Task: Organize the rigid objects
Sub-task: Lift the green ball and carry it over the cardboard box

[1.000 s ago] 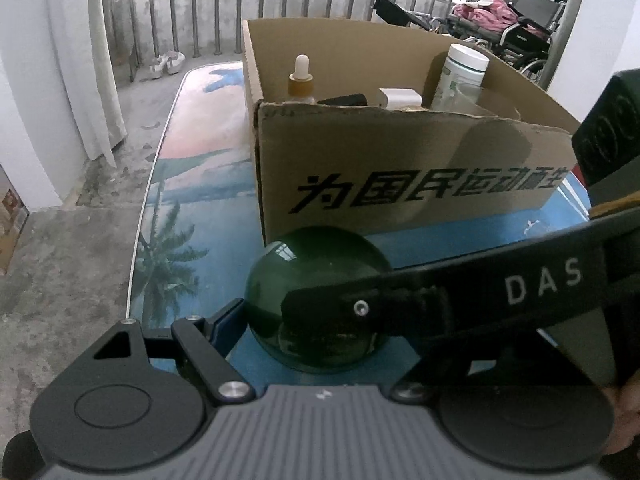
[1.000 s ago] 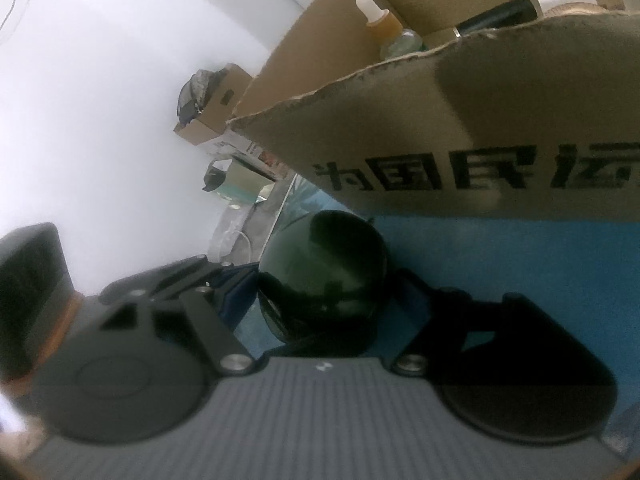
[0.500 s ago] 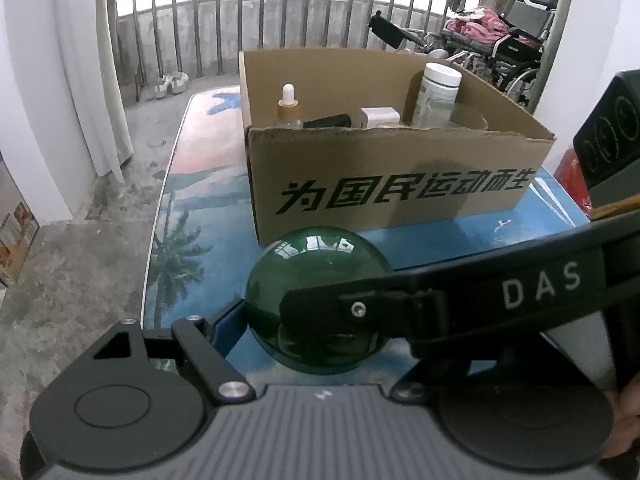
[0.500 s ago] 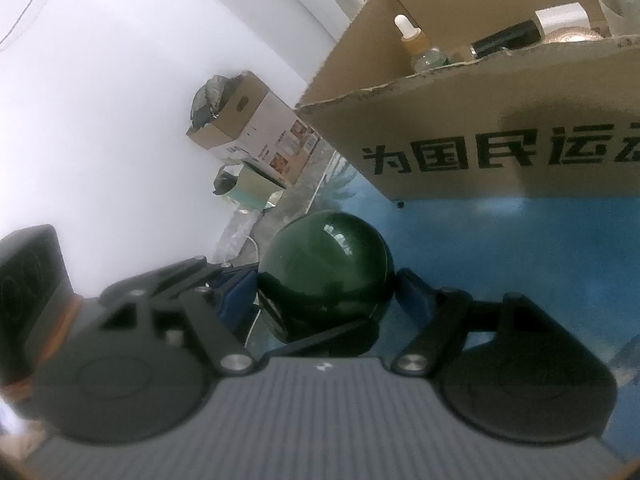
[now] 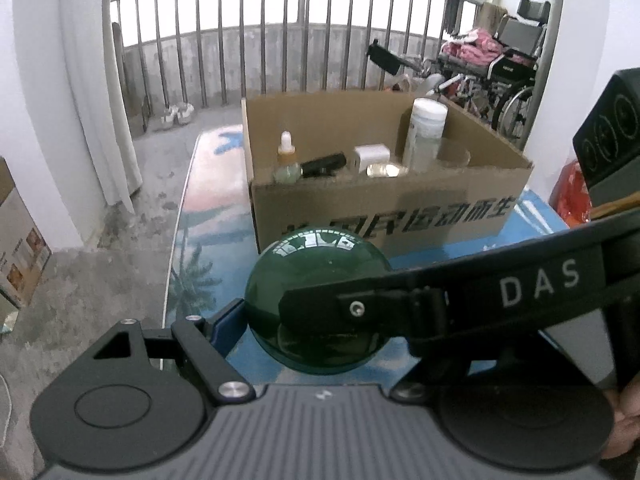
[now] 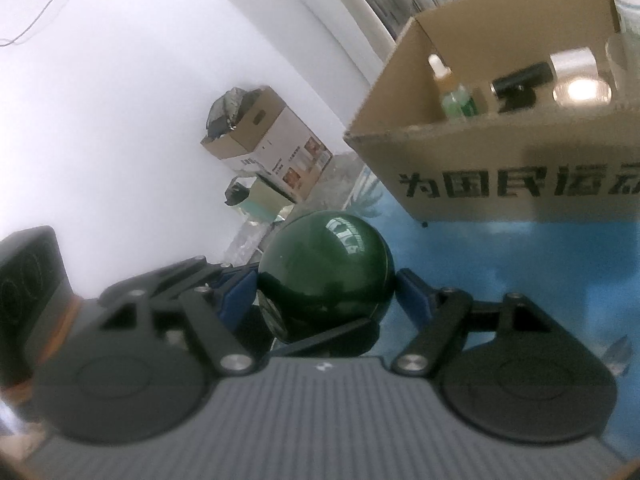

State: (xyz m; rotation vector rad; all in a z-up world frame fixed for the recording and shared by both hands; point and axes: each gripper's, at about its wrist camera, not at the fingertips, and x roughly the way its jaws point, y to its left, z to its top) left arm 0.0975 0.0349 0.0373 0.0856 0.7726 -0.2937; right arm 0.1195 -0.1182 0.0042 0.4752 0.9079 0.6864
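A dark green glass ball sits between the blue pads of both grippers. My left gripper is shut on it; the right gripper's arm crosses in front in that view. My right gripper is also shut on the ball, and both hold it above the blue table. The open cardboard box stands beyond it, also in the right wrist view. It holds a dropper bottle, a black tube, a white block and a tall white bottle.
The blue patterned table ends at a left edge above a concrete floor. A railing and a wheelchair stand behind. A printed carton sits against the white wall. A red bag lies at the right.
Both grippers have risen with the ball and drawn back from the box. The box now looks smaller and lower, and its contents show from above.
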